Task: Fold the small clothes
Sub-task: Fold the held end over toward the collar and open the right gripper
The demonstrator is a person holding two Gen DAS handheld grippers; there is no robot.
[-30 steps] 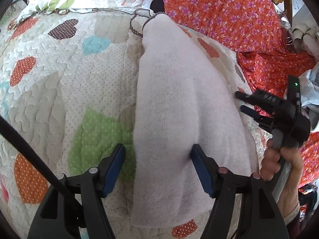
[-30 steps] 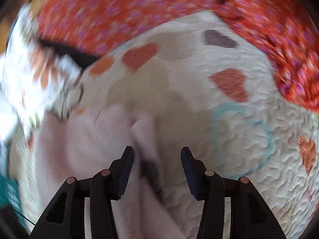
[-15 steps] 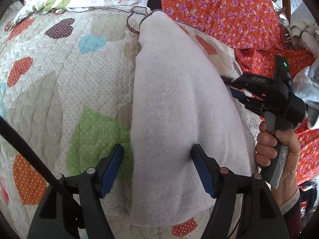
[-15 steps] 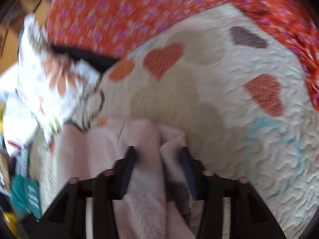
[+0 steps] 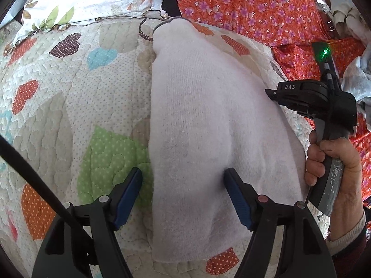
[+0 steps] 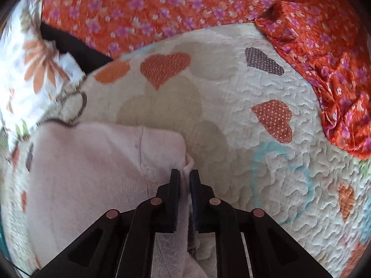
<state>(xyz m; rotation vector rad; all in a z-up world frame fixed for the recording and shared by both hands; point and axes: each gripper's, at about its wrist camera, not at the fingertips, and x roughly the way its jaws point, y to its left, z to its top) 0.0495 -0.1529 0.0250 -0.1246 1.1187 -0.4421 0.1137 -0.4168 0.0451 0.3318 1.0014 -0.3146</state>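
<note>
A small pale pink fleece garment (image 5: 204, 125) lies folded lengthwise on a heart-patterned quilt (image 5: 69, 106). My left gripper (image 5: 183, 180) is open, its jaws spread over the garment's near left edge, one fingertip (image 5: 229, 176) pressing on the cloth. My right gripper (image 6: 184, 176) is shut on the garment's (image 6: 97, 166) right edge, pinching a fold of cloth. It also shows in the left wrist view (image 5: 271, 93), held by a hand at the garment's right side.
An orange floral cloth (image 5: 255, 9) lies along the far and right side of the quilt. A white floral pillow (image 5: 81, 2) sits at the far left. Crumpled light clothes (image 5: 354, 78) lie at the right edge.
My right gripper moved in onto the garment's right edge and closed on it. My left gripper stayed open in place.
</note>
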